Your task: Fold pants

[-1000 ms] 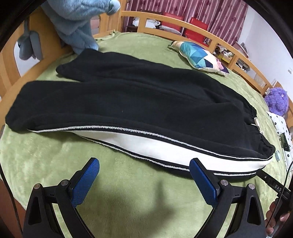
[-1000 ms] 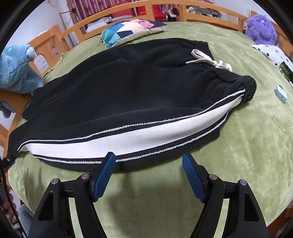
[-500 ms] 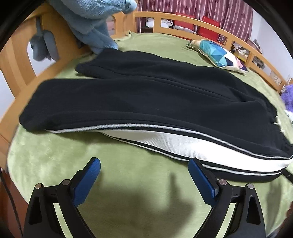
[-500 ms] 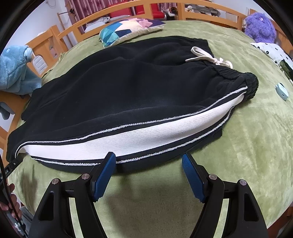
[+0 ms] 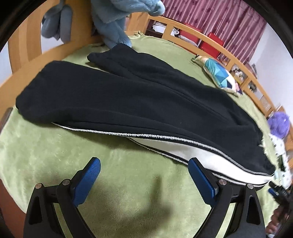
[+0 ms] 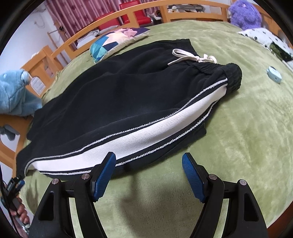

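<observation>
Black pants [image 5: 128, 98] with a white side stripe [image 5: 216, 161] lie flat on the green bed cover, leg cuffs to the left, waistband to the right. My left gripper [image 5: 144, 172] hovers open over the cover just in front of the near leg, nothing between its blue pads. In the right wrist view the same pants [image 6: 119, 98] show their white stripe [image 6: 142, 135], white drawstring [image 6: 190, 57] and elastic waistband [image 6: 232, 75]. My right gripper [image 6: 149, 171] is open at the near edge of the pants, its left pad [image 6: 106, 172] over the stripe's hem.
A wooden bed rail [image 5: 210, 40] rings the bed. A blue plush toy [image 5: 113, 23] sits by the leg cuffs. A patterned cushion [image 6: 117, 42], a purple plush [image 6: 245, 14], a spotted cloth [image 6: 265, 38] and a small blue case [image 6: 273, 74] lie around the pants.
The left gripper has slid left along the pants towards the cuffs and rolled a little. The right gripper has edged closer to the stripe edge and tilted.
</observation>
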